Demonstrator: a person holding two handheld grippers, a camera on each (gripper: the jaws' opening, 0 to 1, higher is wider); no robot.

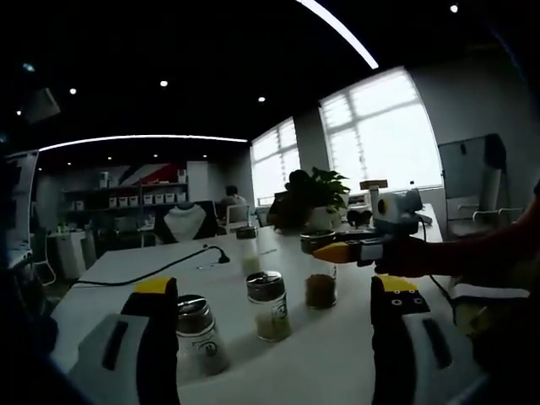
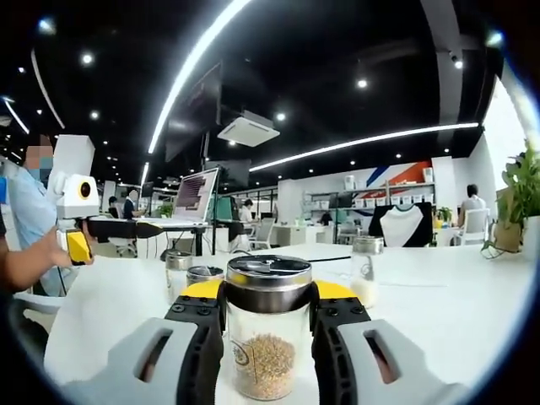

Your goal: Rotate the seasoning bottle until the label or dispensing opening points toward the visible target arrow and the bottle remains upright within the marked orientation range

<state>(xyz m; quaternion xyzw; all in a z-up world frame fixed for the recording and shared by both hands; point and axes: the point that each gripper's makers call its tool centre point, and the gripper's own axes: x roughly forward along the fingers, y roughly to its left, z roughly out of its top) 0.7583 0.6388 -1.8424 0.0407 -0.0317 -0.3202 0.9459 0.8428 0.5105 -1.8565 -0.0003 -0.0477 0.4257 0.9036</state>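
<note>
Rotation looks unfinished: right gripper point(image 2: 268, 325) clamps the glass, steel-capped seasoning bottle point(image 2: 268, 337) at lower centre, upright; no arrow visible. Left gripper point(image 1: 274, 316) gapes wide, empty.

I count four seasoning bottles on the white table point(image 1: 337, 354): one with a metal lid point(image 1: 201, 333) just beside my left jaw, a second holding pale grains point(image 1: 268, 305), a third with brown seasoning point(image 1: 320, 272) between the jaws of the right gripper point(image 1: 325, 252), and a fourth with white contents point(image 1: 247, 251) farther toward the far edge. There are two grippers, the left gripper point(image 1: 278, 308) being mine in this view. One potted plant point(image 1: 319, 198) and one black cable point(image 1: 152, 272) are also on the table.
</note>
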